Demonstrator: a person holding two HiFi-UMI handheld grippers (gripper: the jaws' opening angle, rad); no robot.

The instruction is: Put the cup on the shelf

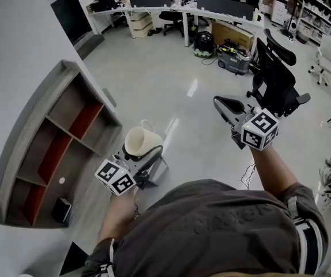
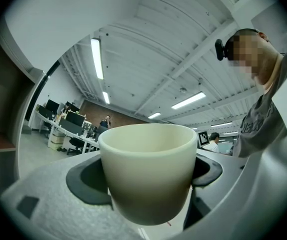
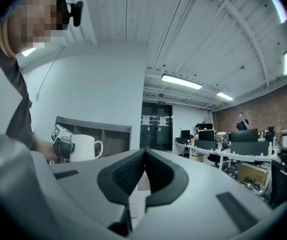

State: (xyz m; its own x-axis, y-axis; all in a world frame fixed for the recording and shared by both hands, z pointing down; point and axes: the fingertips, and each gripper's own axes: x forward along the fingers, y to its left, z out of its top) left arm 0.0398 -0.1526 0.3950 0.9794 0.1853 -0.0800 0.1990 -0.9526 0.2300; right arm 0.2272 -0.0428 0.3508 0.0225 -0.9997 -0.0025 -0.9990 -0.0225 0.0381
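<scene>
A cream cup [image 1: 140, 141] with a handle is held upright in my left gripper [image 1: 145, 157], whose jaws are shut on its sides. In the left gripper view the cup [image 2: 148, 171] fills the middle between the dark pads. The grey shelf [image 1: 50, 149] with red-backed compartments stands against the white wall, left of the cup. My right gripper [image 1: 228, 109] is held up at the right with its jaws shut and nothing in them. From the right gripper view the cup [image 3: 85, 147] and the shelf [image 3: 101, 136] show at the left, beyond the gripper [image 3: 144, 156].
A small black box [image 1: 61, 210] sits in a lower shelf compartment. A black office chair [image 1: 276, 77] stands at the right, desks [image 1: 177, 7] with monitors at the back, and boxes and tools [image 1: 226, 48] on the floor. People stand by the far desks [image 3: 241, 121].
</scene>
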